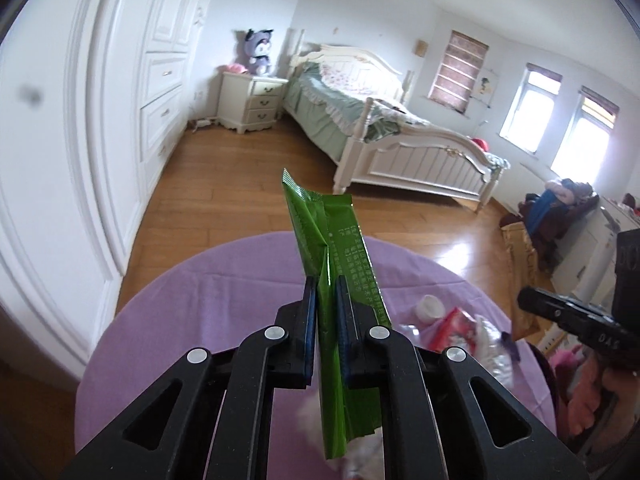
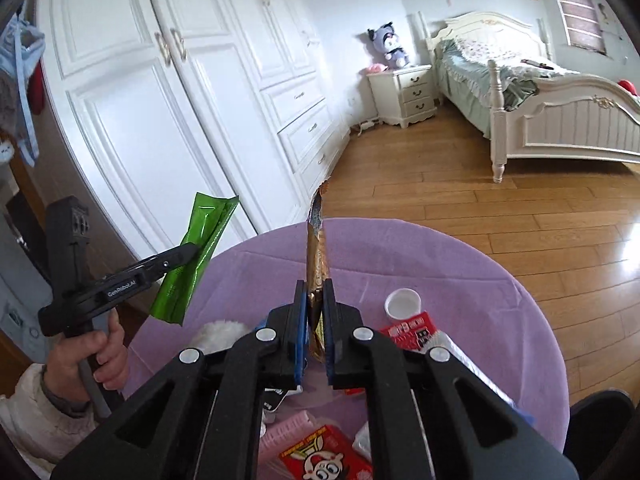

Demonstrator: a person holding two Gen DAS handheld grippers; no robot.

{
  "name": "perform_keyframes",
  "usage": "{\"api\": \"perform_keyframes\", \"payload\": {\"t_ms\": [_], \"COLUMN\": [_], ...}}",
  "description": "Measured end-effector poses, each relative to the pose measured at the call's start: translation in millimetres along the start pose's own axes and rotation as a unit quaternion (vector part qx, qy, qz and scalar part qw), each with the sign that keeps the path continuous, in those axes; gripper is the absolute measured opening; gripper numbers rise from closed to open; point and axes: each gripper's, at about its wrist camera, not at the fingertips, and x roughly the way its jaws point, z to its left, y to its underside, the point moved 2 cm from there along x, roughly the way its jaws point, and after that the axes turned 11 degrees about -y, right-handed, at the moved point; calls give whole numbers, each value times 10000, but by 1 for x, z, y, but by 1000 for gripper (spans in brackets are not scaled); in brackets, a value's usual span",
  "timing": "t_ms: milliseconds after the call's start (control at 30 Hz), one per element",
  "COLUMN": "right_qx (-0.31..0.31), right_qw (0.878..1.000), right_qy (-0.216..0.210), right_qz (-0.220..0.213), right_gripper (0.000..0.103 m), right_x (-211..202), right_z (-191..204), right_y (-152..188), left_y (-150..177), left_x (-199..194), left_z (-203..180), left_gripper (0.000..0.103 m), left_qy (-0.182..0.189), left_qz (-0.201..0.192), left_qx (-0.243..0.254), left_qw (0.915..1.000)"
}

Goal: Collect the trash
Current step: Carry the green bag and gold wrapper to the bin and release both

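My left gripper [image 1: 325, 285] is shut on a green foil wrapper [image 1: 344, 256], which sticks up and forward from between the blue pads, above a round table with a purple cloth [image 1: 224, 292]. The right wrist view shows that left gripper [image 2: 188, 254] at the left, with the green wrapper [image 2: 192, 264] hanging from it and a hand on its handle. My right gripper [image 2: 315, 294] is shut on a thin gold-brown wrapper [image 2: 316, 248] seen edge-on, lifted over the purple cloth [image 2: 440, 272]. At the left wrist view's right edge, part of the right gripper [image 1: 560, 312] shows.
On the cloth lie a white cap [image 2: 403, 303], red snack packets [image 2: 412, 330], a red cartoon packet [image 2: 324, 460] and a white fluffy thing [image 2: 218, 334]. White wardrobe [image 2: 160, 120] stands left, bed [image 2: 560, 112] and nightstand [image 2: 404, 92] behind, wooden floor [image 2: 500, 220] between.
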Motion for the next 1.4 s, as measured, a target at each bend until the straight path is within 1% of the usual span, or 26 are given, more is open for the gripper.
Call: {"api": "perform_keyframes", "payload": {"t_ms": [100,167,400,533,633,800,900,1033,1233,1400], "right_qx": [239,408,817,1137,1411,1816,1909,1976,2191,2316], "right_qw": [9986,9966,9869,9780,9696,9561,9498,9426,9351,9324], "right_qy": [259,402,980,1224,1409,1696,1988,2324,2453,2463], "right_qz": [-395,-586,-987,-1253,-1418,-1553,-1478,-1356,-1319,-1276], "right_gripper": [8,8,8,8,8,8,8,8,8,9], "right_x": [-34,-53,-115,-147,-168,-190,-196,-207,-220,-223], "right_z": [-10,-21,-58,-82,-101,-130,-143,-162,-186,-196], "right_y": [14,21,49,70,85,110,123,143,168,179], "left_y": [-3,-2,23,40,52,79,99,125,146,152], "left_x": [-18,-24,-26,-19,-9,14,26,43,58,65], "left_z": [-44,-75,-170,-218,-252,-306,-340,-376,-402,-415], "left_gripper": [10,10,10,10,10,10,10,11,11,12], "left_qy": [394,647,1350,1764,2006,2363,2476,2484,2517,2523], "left_qz": [-98,-125,23,224,452,872,1050,1265,1472,1560], "left_qx": [293,463,1021,1285,1371,1493,1652,1929,2108,2194], "left_qw": [9987,9968,9856,9756,9690,9562,9489,9408,9330,9294]}}
